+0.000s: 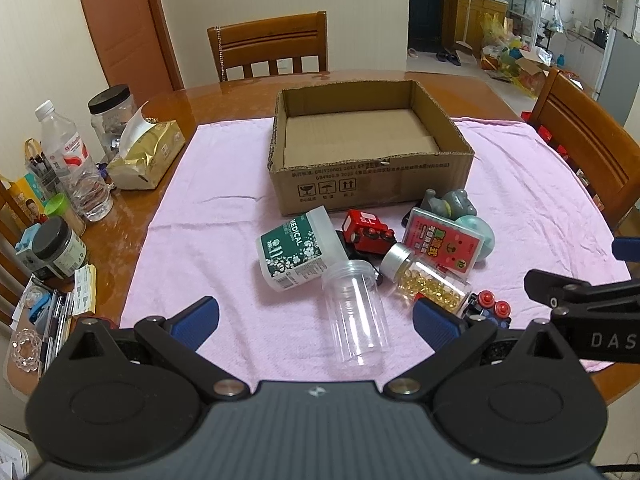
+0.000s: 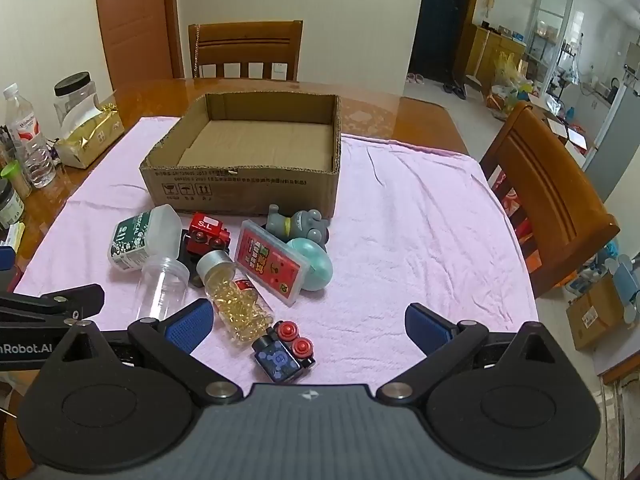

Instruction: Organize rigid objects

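"MEDICAL" reads on the green-labelled bottle [image 1: 294, 250] and "S.L" on the red toy train [image 2: 209, 232], both lying w/ other items on a pink cloth [image 1: 224, 216] just ahead of the two tongs. Left gripper [image 1: 316, 320] is spread wide, holding nothing, a clear jar [image 1: 356, 316] on its side between its blue tips; right gripper [image 2: 308, 326] is likewise wide and unladen, a blue toy car [image 2: 282, 354] between its tips. Beyond the pile, an open cardboard box [image 1: 372, 184] w/ printed handling symbols sits bare inside.
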`<action>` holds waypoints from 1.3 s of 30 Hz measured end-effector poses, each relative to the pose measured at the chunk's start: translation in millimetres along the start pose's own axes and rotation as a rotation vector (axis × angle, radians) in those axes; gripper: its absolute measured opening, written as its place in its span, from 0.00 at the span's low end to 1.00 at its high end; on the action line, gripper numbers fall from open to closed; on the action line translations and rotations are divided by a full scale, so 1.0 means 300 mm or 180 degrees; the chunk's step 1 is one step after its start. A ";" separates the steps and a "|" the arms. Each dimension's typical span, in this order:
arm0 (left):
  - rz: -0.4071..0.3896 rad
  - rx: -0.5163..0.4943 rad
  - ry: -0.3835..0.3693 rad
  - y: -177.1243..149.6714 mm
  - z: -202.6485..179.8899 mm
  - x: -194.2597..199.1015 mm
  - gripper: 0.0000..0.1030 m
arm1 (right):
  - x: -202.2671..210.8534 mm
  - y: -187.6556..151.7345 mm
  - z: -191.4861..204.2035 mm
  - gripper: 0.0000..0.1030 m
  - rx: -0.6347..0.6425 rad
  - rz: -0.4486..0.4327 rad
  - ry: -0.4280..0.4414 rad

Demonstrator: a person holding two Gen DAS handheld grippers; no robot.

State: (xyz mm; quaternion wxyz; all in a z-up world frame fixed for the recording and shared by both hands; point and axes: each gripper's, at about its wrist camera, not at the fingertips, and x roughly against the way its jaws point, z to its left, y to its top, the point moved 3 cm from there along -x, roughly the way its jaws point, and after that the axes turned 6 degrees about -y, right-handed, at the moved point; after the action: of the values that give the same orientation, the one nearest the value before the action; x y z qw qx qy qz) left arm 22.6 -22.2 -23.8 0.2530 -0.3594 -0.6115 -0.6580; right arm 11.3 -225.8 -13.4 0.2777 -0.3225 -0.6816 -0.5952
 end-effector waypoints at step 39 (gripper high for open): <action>0.0358 -0.0269 -0.0336 -0.170 0.055 -0.342 0.99 | -0.202 -0.198 0.026 1.00 0.0187 0.0394 0.0197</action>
State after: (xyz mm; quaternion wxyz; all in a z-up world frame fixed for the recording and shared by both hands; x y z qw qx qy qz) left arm 48.9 -10.4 -135.9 0.2416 -0.4377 -0.5745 -0.6480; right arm 4.4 -229.7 -98.2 0.3442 -0.3373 -0.6686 -0.5664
